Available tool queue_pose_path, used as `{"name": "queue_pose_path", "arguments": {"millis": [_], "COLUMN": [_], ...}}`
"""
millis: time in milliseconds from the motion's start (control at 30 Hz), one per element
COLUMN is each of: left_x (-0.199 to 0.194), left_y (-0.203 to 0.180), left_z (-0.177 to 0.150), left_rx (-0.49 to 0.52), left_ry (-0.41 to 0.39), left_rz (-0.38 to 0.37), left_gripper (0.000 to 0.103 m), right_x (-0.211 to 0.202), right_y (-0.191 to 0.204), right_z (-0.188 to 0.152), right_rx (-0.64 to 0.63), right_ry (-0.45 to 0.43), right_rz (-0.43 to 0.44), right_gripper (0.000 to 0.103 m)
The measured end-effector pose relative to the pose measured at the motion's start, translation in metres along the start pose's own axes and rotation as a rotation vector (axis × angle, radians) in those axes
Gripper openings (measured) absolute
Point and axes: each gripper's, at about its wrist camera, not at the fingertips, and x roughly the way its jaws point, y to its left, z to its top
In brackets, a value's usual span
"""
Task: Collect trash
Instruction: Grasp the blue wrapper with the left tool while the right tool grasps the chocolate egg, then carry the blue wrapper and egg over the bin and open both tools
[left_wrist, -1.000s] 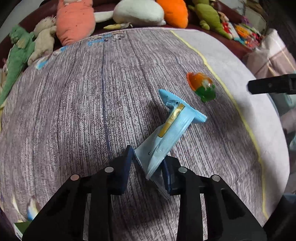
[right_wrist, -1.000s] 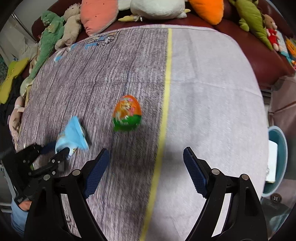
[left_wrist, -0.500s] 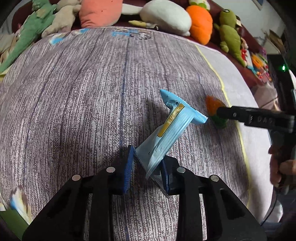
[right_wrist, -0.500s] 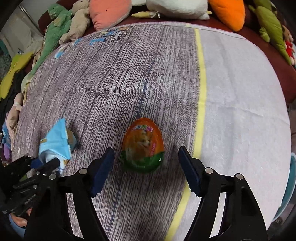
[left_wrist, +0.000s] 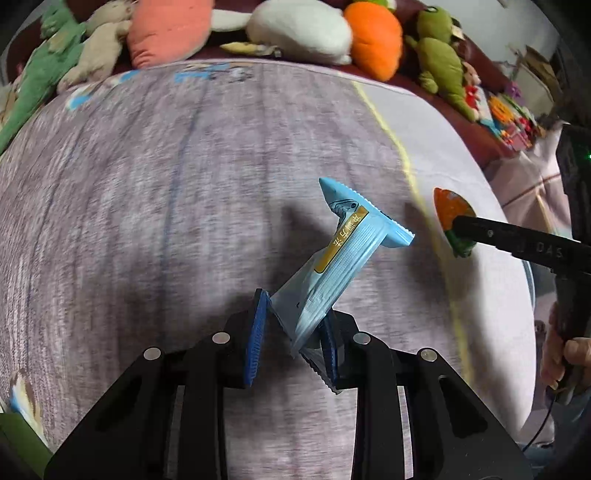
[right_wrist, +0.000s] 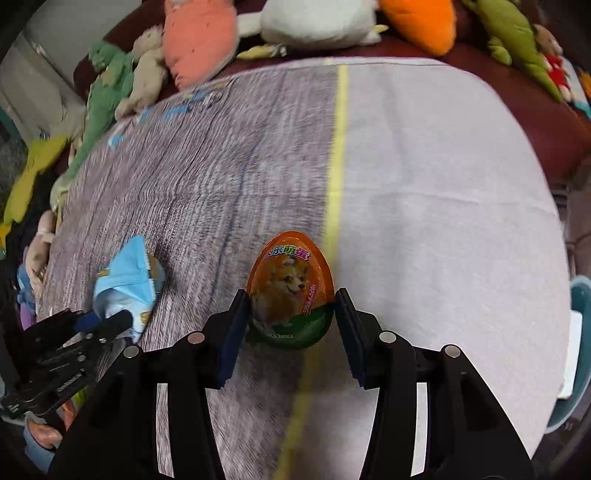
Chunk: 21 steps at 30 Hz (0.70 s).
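1. Both grippers point down at a bed covered with a grey-purple spread (right_wrist: 207, 177) that has a yellow stripe (right_wrist: 338, 155) running along it.
2. Left gripper (left_wrist: 291, 332): its blue pads are clamped on the lower end of a light blue wrapper (left_wrist: 343, 254), which sticks up and away from the fingers, clear of the spread, with a gold label along it.
3. Right gripper (right_wrist: 291, 317): its jaws are closing around an orange and green plastic egg (right_wrist: 290, 291) with a dog pictured on it. The egg sits between the two pads; whether they already press on its sides cannot be told for sure.
4. That egg lies on the spread just beside the yellow stripe, on the grey-purple side.
5. Seen from the left wrist, a finger of the right gripper crosses in front of the egg, and part of the person's hand (left_wrist: 565, 354) holds the handle at the right edge.
6. Plush toys (right_wrist: 199, 37) line the far edge of the bed.
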Motion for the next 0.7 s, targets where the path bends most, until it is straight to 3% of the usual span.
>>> {"name": "queue_pose_path", "arguments": {"millis": [700], "left_x": [0.016], "left_y": [-0.220], "left_z": [0.018], "left_rx": [0.258], "left_ry": [0.038], "left_rz": [-0.103], "left_gripper": [0.029], "right_x": [-0.138], "right_y": [-0.177], "right_z": [-0.068], "right_rx": [0.259], "right_ry": [-0.203], "right_rz": [-0.039], "right_gripper": [0.046]}}
